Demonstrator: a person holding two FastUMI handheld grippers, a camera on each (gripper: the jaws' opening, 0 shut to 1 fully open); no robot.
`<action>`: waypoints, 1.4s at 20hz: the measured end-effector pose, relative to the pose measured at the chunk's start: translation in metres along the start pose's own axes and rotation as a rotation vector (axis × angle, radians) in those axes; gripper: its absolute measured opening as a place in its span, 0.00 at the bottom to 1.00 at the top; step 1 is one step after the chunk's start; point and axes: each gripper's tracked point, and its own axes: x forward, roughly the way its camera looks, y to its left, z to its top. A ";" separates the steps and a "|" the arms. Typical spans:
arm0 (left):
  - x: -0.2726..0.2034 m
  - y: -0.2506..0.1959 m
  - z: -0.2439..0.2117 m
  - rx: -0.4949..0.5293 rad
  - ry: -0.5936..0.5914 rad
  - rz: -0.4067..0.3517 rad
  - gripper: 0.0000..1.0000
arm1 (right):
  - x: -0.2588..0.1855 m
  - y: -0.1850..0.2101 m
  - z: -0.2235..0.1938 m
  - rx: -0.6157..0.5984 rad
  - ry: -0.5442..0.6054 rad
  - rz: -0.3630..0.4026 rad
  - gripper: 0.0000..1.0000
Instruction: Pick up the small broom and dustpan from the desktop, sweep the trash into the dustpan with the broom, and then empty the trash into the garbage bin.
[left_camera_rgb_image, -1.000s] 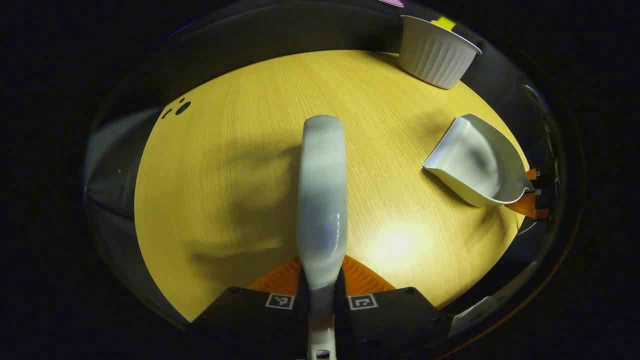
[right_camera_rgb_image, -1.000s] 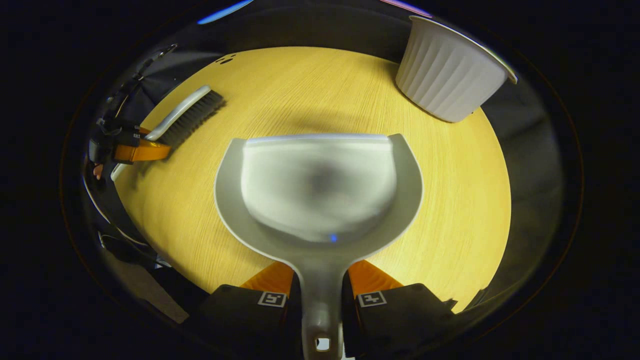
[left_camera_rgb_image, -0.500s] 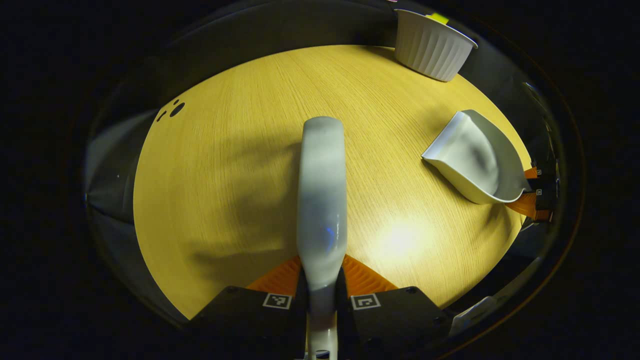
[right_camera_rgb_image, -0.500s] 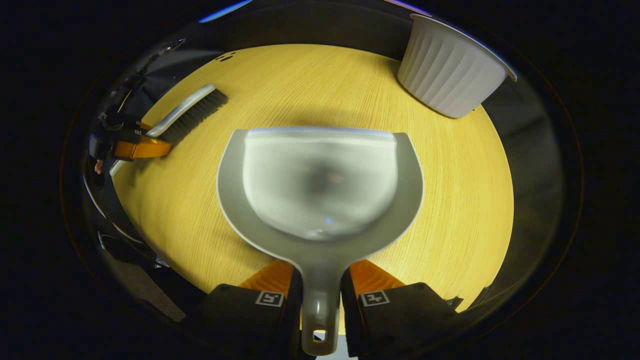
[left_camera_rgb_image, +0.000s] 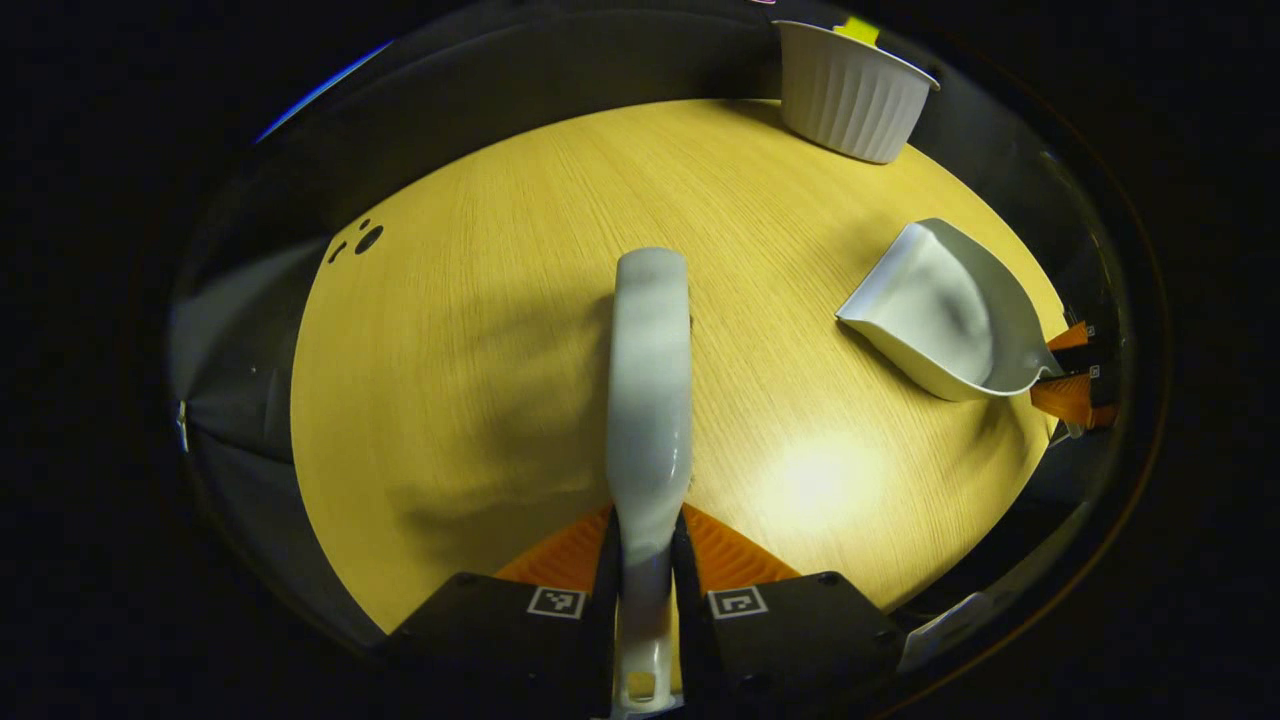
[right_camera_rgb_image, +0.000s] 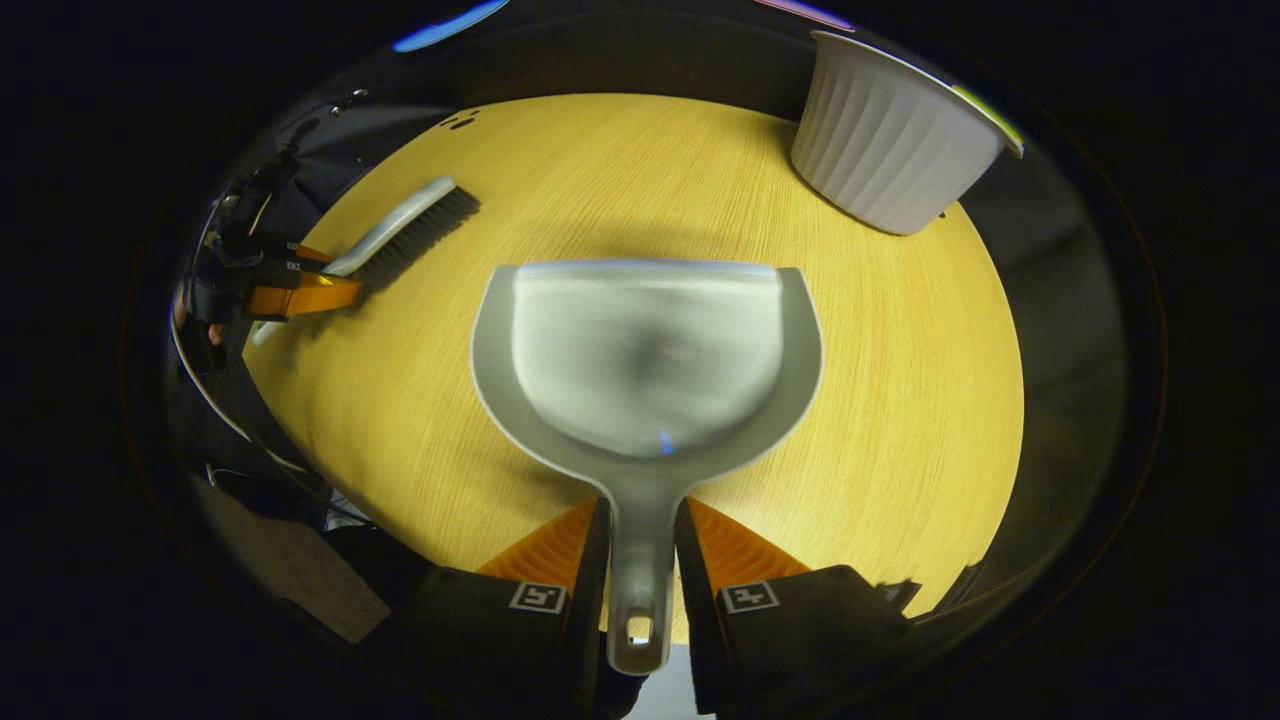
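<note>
A pale small broom (left_camera_rgb_image: 650, 400) runs straight ahead over the wooden table (left_camera_rgb_image: 470, 330), seen from its back, and my left gripper (left_camera_rgb_image: 645, 545) is shut on its handle. The same broom (right_camera_rgb_image: 410, 228), bristles down, lies low over the table at the left of the right gripper view, with my left gripper (right_camera_rgb_image: 290, 295) behind it. My right gripper (right_camera_rgb_image: 640, 560) is shut on the handle of a grey dustpan (right_camera_rgb_image: 645, 360), whose scoop looks bare and faces away from me. This dustpan (left_camera_rgb_image: 940, 310) sits at the right of the left gripper view, my right gripper (left_camera_rgb_image: 1070, 385) on its handle.
A white ribbed garbage bin (right_camera_rgb_image: 890, 140) stands at the table's far right edge, also seen as the bin (left_camera_rgb_image: 850, 90) at the top of the left gripper view. A few black dots (left_camera_rgb_image: 360, 240) mark the table's far left. Dark cloth surrounds the round tabletop.
The dustpan's handle has slid forward between the right fingers, and the pan looks a little farther off. The broom and left gripper have shifted slightly toward the table's middle.
</note>
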 end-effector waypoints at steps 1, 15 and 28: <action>-0.005 0.000 0.002 0.005 -0.012 0.001 0.30 | -0.008 0.000 0.003 0.010 -0.013 0.006 0.39; -0.131 -0.007 0.084 -0.057 -0.445 -0.008 0.28 | -0.130 0.012 0.089 0.009 -0.388 0.010 0.40; -0.262 -0.058 0.141 -0.165 -0.866 0.012 0.28 | -0.214 0.002 0.156 -0.081 -0.782 0.083 0.36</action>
